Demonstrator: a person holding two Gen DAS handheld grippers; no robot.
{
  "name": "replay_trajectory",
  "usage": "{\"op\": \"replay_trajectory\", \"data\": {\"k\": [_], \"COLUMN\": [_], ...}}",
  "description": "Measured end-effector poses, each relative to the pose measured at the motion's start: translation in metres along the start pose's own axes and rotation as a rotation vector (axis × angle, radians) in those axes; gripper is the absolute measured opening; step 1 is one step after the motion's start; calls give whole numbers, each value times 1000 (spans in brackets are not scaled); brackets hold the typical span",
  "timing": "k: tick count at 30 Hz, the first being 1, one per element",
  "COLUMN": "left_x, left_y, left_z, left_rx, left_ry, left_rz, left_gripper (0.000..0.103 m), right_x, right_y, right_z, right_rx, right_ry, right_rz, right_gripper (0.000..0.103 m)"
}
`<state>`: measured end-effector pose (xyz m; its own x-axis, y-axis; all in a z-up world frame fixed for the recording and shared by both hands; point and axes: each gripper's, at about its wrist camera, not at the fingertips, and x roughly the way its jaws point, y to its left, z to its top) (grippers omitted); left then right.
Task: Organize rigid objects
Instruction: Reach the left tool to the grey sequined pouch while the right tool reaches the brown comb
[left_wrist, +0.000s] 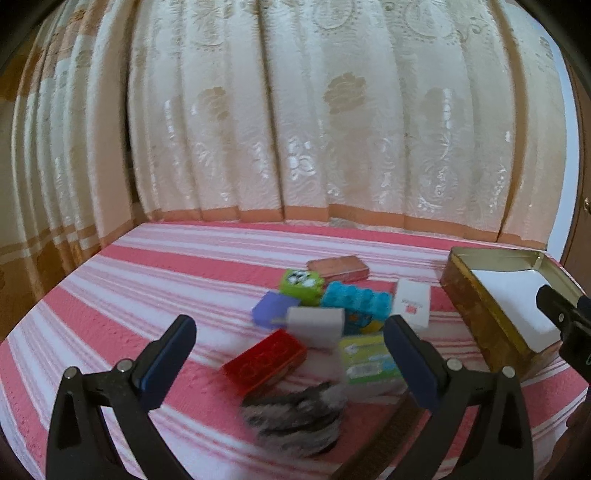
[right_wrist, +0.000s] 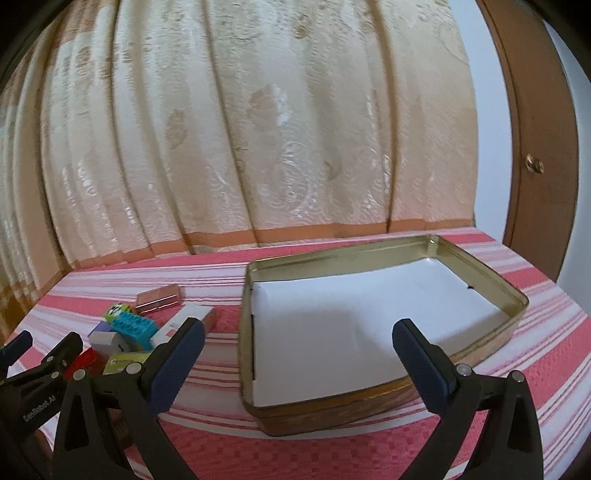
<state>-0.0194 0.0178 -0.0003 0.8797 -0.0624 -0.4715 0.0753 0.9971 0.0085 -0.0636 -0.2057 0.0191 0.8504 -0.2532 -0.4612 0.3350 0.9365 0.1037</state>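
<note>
Blocks (left_wrist: 354, 299) on pink-striped cloth (left_wrist: 166, 273), cream curtain (left_wrist: 295, 110) behind.

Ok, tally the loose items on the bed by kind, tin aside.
Toy bricks: 2, green and blue
Small boxes and blocks: 7
Furry grey item: 1
Total: 10, though the pile overlaps and is blurred, so the count is approximate.

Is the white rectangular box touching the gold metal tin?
Apart. The right wrist view shows striped cloth between the white rectangular box and the gold metal tin.
</note>
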Motion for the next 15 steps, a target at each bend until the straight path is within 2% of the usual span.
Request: {"op": "replay_trajectory", "data": {"k": [6, 10, 15], "left_x": [-21, -22, -23], "left_y": [33, 49, 57], "left_z": [-13, -17, -22], "left_rx": [-29, -50, -36], "left_ry": [7, 39, 73], "left_rz": [50, 83, 106], "left_gripper": [103, 103, 103], "right_x": [-6, -8, -7], "right_y": [14, 24, 42], "right_z": [-1, -4, -11], "right_rx": [-40, -70, -121], "right_ry": [-7, -2, 41], "right_rz": [103, 176, 280], "right_gripper": [103, 103, 103]}}
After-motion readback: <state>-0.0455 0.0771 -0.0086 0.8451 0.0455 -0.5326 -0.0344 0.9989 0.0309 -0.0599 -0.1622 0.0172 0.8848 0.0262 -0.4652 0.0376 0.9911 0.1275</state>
